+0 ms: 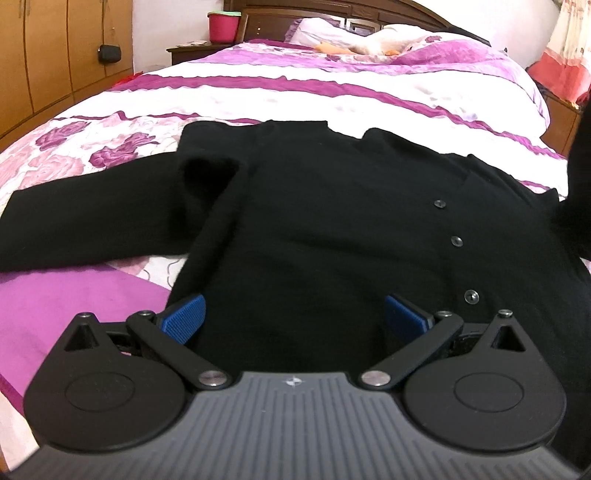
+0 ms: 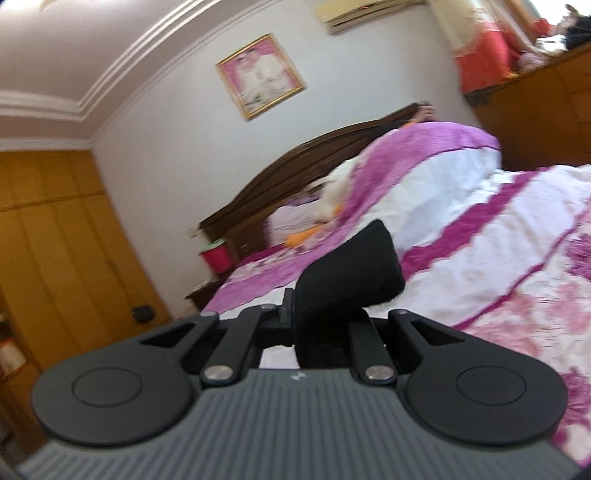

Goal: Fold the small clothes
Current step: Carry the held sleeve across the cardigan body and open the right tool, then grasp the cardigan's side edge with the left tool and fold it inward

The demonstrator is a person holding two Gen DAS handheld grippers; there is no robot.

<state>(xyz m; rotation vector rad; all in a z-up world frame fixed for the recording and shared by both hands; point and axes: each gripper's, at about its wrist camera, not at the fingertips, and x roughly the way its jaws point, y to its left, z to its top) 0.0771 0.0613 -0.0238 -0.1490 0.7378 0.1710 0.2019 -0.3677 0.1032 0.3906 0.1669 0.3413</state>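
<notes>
Black cardigan (image 1: 314, 206) lies spread on the bed (image 1: 258, 92). My left gripper (image 1: 293, 317) hovers at its hem, jaws wide. My right gripper (image 2: 321, 325) jaws clamp a cardigan fold, lifted.

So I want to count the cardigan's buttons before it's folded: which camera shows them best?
The left wrist view: the black cardigan lies spread on the bed with three buttons visible down its front. The right wrist view shows only a bunched piece of its fabric pinched in the right gripper, no buttons.

bedspread (image 1: 258, 92) beyond cardigan (image 1: 314, 221) free; pillows (image 1: 369, 40), headboard (image 1: 332, 11) block far end.
</notes>
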